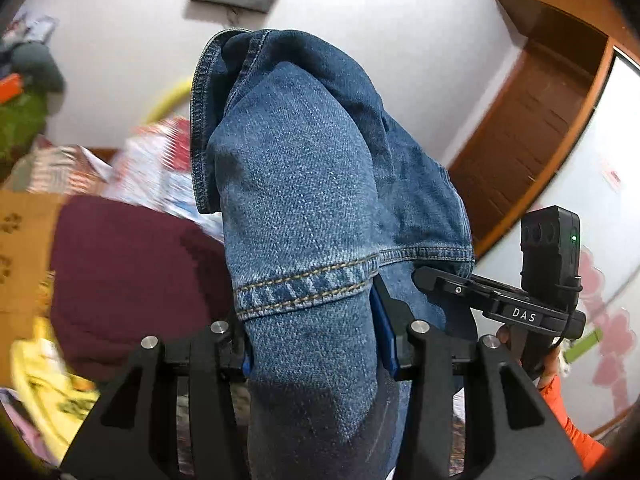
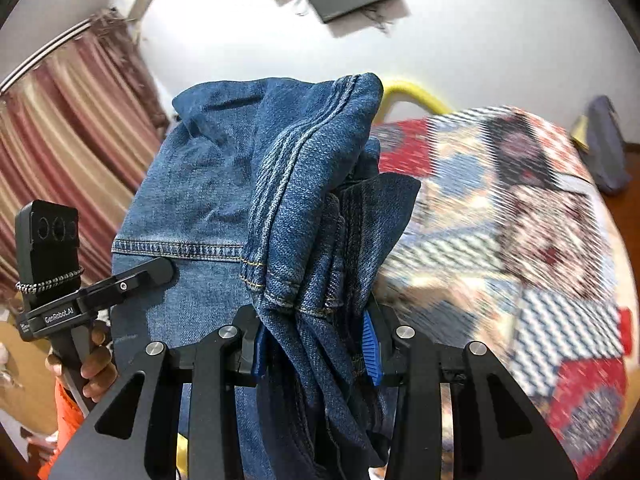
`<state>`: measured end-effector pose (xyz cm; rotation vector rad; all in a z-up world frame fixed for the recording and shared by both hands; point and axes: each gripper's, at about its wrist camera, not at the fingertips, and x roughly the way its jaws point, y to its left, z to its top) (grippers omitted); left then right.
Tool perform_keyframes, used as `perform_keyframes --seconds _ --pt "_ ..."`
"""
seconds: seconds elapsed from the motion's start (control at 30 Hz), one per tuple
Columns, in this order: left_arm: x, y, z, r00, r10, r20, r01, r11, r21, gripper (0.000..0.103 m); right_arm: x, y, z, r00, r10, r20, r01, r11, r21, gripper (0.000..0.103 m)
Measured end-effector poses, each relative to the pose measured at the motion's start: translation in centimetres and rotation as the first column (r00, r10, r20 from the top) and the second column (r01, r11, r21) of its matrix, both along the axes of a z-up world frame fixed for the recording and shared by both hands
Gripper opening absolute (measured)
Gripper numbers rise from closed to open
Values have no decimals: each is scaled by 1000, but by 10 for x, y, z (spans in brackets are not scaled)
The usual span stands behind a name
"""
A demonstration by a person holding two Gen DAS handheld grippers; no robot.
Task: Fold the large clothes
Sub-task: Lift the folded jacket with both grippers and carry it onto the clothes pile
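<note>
Both grippers pinch the blue jeans (image 1: 304, 208) and hold them up in the air above the bed (image 2: 520, 240). The left gripper (image 1: 312, 344) clamps a hemmed fold; the right gripper (image 2: 316, 344) clamps a thick bunch of denim layers.

1 jeans (image 1: 304, 200), 2 tools (image 1: 312, 356), 1 maroon cloth (image 1: 132, 280)

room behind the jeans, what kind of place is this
Most likely a bedroom in a home. A patterned patchwork quilt covers what looks like a bed, striped curtains hang at one side, and there is a wooden door, with loose clothes such as a maroon garment lying about.
</note>
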<state>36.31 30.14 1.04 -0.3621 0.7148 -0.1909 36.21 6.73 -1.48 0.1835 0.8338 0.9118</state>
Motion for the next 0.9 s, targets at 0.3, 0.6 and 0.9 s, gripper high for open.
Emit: perform_keyframes --seconds 0.3,0.6,0.9 --pt "20 101 -13 986 142 -89 -137 989 58 46 51 120 -33 993 64 -99 -62 998 16 34" --pt "56 179 -84 953 186 -240 -209 975 -75 50 113 200 -99 978 75 -196 -99 988 -116 42" --pt "57 168 -82 937 240 -255 -221 970 103 68 105 199 -86 982 59 -181 -102 965 -240 64"
